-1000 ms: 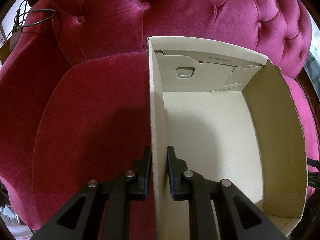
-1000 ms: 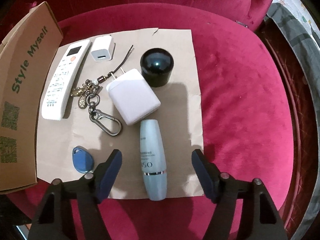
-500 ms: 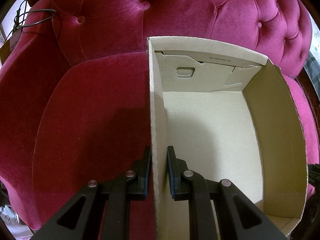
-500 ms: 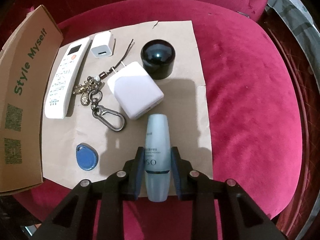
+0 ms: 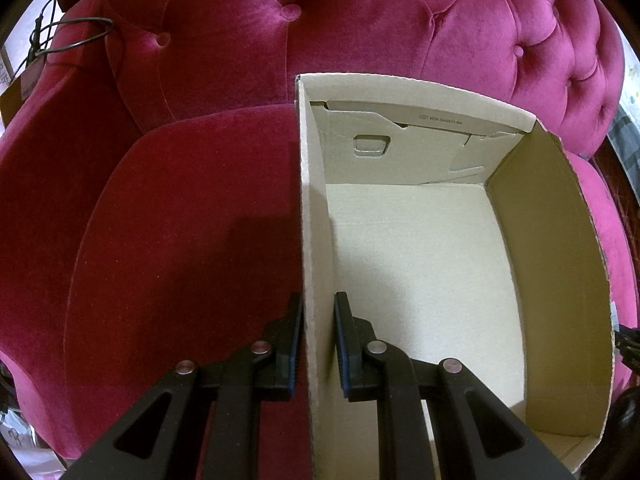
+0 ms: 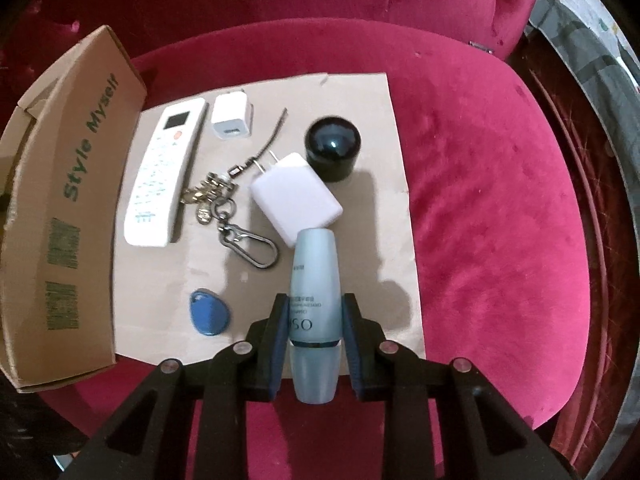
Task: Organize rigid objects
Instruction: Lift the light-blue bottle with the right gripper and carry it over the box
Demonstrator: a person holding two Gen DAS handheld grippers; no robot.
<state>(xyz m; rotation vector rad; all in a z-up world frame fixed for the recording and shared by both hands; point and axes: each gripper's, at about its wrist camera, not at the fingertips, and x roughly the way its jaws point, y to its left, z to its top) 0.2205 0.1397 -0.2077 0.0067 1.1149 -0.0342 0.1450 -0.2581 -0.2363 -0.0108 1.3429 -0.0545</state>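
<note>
In the left wrist view, the left gripper [image 5: 318, 340] has its two fingers closed to a narrow gap around the left wall of an open cardboard box [image 5: 552, 280], one finger outside the wall and one inside. The box stands on the seat of a pink velvet armchair [image 5: 180, 240], and its far wall lies close to the chair's buttoned backrest. No object shows on the part of the box floor in view.

In the right wrist view, the right gripper [image 6: 314, 324] pinches a pale blue bottle [image 6: 316, 280] between its fingers, gripping it just above the dark band near the cap. The bottle appears lifted a little off the brown paper sheet [image 6: 372, 216] spread on the seat, though the angle makes this hard to judge. Beyond the bottle's far end lies a large white charger [image 6: 294, 200], and past that a black round jar [image 6: 332, 146]. Left of the bottle lie a blue key fob [image 6: 210, 312], a bunch of keys [image 6: 228, 216] with a carabiner, a white remote control [image 6: 160, 180] and a small white plug [image 6: 232, 120]. The box stands at the sheet's left edge.
</note>
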